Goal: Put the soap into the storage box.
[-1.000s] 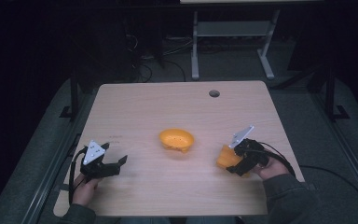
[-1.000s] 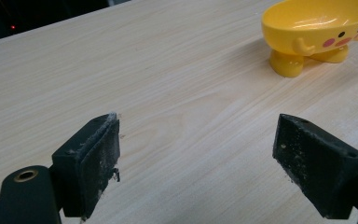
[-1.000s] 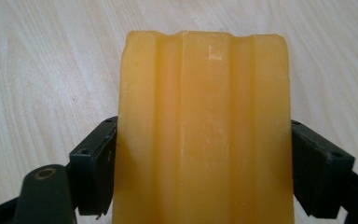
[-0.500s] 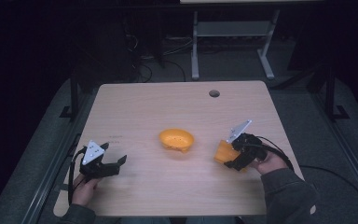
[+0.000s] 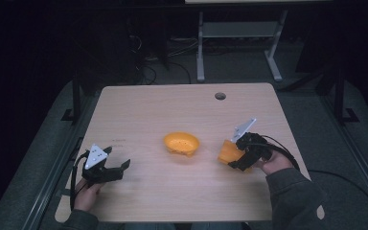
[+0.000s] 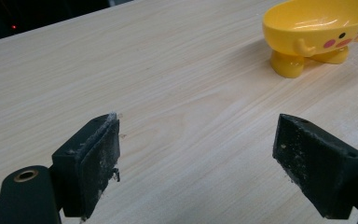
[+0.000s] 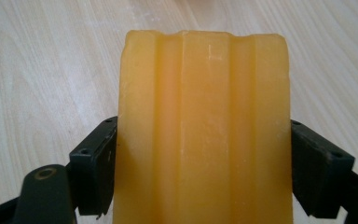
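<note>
Since a second ago the right gripper (image 5: 235, 160) has carried the orange soap bar (image 7: 200, 126) a little closer to the yellow dish (image 5: 181, 143) at the table's (image 5: 172, 105) centre; the left gripper (image 5: 117, 168) has stayed put, jaws wide apart over bare wood. No writing is readable; the dish shows a painted face. The bar sits clamped between the right jaws, sticking out past their tips, just right of the dish.

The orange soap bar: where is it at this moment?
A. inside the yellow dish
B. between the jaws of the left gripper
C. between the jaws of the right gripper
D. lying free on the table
C: the right gripper has its jaws closed on both sides of the orange soap bar.
</note>
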A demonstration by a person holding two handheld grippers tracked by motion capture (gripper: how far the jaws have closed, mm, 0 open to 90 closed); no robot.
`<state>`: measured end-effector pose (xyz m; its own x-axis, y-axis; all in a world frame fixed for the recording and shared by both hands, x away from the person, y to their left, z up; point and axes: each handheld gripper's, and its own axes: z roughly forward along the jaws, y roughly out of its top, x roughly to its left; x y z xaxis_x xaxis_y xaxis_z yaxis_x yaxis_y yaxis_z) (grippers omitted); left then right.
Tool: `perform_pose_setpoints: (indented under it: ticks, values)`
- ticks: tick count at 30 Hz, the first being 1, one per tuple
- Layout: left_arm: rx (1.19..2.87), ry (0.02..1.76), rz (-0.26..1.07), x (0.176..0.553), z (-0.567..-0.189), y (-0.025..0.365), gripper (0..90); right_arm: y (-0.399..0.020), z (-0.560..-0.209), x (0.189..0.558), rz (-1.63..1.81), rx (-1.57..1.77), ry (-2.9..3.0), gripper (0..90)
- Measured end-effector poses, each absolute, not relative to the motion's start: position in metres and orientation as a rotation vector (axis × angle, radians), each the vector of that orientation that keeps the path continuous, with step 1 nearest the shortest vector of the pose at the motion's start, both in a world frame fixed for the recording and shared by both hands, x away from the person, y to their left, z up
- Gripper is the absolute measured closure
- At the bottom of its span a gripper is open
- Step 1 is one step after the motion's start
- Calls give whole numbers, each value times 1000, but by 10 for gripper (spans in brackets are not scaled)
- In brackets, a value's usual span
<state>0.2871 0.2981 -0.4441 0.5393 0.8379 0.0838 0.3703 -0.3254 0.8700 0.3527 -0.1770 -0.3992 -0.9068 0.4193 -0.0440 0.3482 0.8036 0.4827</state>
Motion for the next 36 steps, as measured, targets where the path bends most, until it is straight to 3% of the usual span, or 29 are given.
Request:
perform_pose_setpoints:
  ticks: [36]
  values:
    - [1913,988,689,287,-443,300,140,-136,-385,372,722,483,2859,205]
